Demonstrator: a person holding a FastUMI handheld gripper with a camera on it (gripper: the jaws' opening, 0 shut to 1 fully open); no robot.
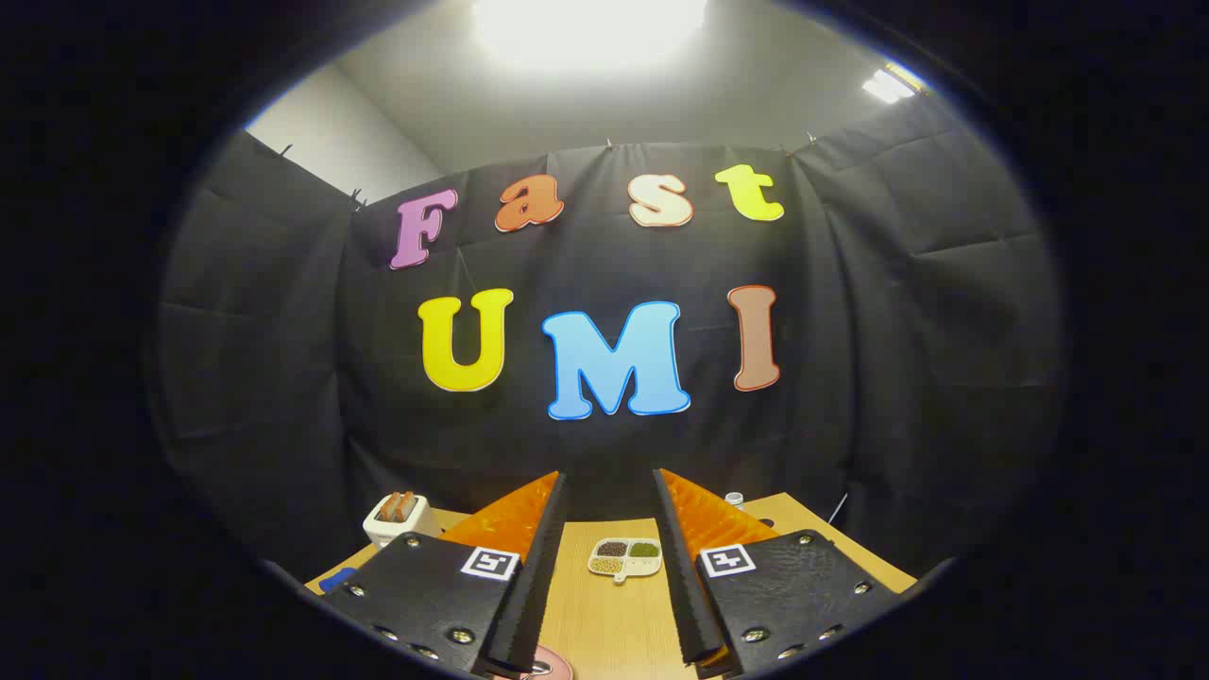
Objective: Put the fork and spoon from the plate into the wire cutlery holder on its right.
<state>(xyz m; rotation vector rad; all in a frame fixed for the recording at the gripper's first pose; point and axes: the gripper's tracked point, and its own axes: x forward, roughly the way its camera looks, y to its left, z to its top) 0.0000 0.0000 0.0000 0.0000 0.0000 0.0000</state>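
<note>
We hold tool (609,491) raised, fingers apart, nothing between them. Pink plate (553,666) rim peeks just below fingers, at counter (604,614) near edge; fork, spoon unseen. Approach step, we judge: next tilt down, find cutlery.

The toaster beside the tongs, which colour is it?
White toaster, with brown toast inside; gripper view.

We saw a matt wood-grain desk (604,614), a glossy white plastic toaster (400,521), and matt black cloth wall (283,397).
</note>
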